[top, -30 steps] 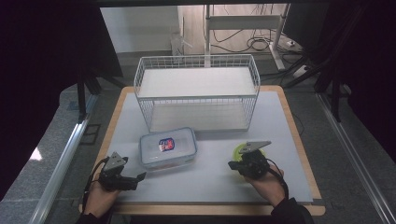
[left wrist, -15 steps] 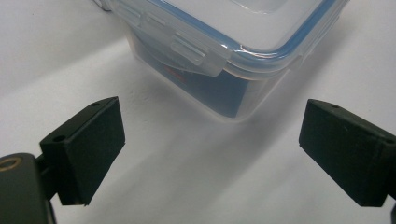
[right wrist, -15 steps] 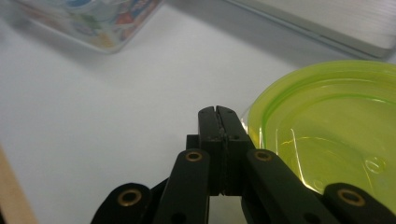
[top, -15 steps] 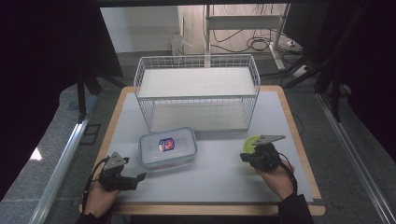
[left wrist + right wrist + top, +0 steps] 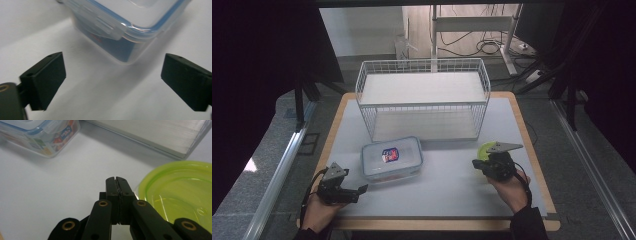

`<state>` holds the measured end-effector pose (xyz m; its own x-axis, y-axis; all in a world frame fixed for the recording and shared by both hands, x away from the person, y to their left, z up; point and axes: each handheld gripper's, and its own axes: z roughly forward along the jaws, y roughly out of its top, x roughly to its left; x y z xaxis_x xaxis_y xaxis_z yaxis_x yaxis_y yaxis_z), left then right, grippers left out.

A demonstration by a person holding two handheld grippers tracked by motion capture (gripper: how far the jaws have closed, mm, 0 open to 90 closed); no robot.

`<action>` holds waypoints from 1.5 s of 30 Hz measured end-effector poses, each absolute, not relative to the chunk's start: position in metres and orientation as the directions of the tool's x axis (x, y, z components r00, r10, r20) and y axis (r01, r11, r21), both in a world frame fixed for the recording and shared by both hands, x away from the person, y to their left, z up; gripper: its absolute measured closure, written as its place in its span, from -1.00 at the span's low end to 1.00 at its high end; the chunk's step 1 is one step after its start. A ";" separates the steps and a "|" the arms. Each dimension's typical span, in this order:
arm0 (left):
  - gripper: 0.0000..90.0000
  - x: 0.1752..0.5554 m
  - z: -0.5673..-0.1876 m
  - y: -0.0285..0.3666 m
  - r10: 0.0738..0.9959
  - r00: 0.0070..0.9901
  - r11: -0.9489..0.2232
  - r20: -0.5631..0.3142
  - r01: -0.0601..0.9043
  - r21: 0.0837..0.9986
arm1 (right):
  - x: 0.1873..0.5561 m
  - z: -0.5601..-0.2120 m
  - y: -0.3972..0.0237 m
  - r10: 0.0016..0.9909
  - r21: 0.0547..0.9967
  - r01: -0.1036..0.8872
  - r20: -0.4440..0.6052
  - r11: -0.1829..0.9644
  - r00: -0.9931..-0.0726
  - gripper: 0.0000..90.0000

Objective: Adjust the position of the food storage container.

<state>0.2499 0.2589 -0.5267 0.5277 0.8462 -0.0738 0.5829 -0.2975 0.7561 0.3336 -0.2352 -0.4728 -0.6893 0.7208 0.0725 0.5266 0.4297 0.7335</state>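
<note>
A clear lidded box point(image 5: 392, 157) with a blue seal and a red label lies on the white mat point(image 5: 447, 195), in front of a white wire rack point(image 5: 422, 97). My left gripper point(image 5: 361, 189) rests at the mat's front left with its jaws wide open. The box's corner point(image 5: 125, 30) lies just beyond the left gripper point(image 5: 112, 75), with nothing between the jaws. At the right, my right gripper point(image 5: 477, 162) is shut on nothing. A round lime-green container point(image 5: 484, 150) sits close against its far side. The green container point(image 5: 180, 192) lies just right of the shut right gripper point(image 5: 116, 180).
The rack stands across the back half of the mat; its white base point(image 5: 155, 132) is close ahead of the right gripper. The clear box point(image 5: 42, 137) lies farther off to its left. A wooden table rim point(image 5: 532, 150) borders the mat, with floor and cables behind.
My right gripper has moved to the right and slightly away from the person, mostly in the first half second. The green container appears shifted right with it. The left gripper and the clear box stayed put.
</note>
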 end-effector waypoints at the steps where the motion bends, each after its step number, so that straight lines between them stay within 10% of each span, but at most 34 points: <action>1: -0.82 0.250 -0.525 0.260 0.854 0.515 -0.291 -0.069 0.583 0.758 | 0.333 -0.472 -0.234 0.718 0.738 0.519 0.068 0.431 -0.693 0.99; 16: 0.89 0.277 -0.521 0.267 0.870 0.463 -0.197 -0.169 0.642 0.741 | 0.328 -0.477 -0.197 0.675 0.755 0.464 0.040 0.462 -0.737 1.00; 45: 1.00 0.351 -0.524 0.219 0.828 0.521 -0.220 -0.207 0.641 0.735 | 0.361 -0.510 -0.132 0.723 0.722 0.510 0.019 0.468 -0.690 1.00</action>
<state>0.3509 0.2194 -0.5239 0.5206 0.8284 -0.2065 0.6412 -0.2196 0.7352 0.3615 -0.1319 -0.5096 -0.6903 0.7232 0.0189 0.5099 0.4678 0.7219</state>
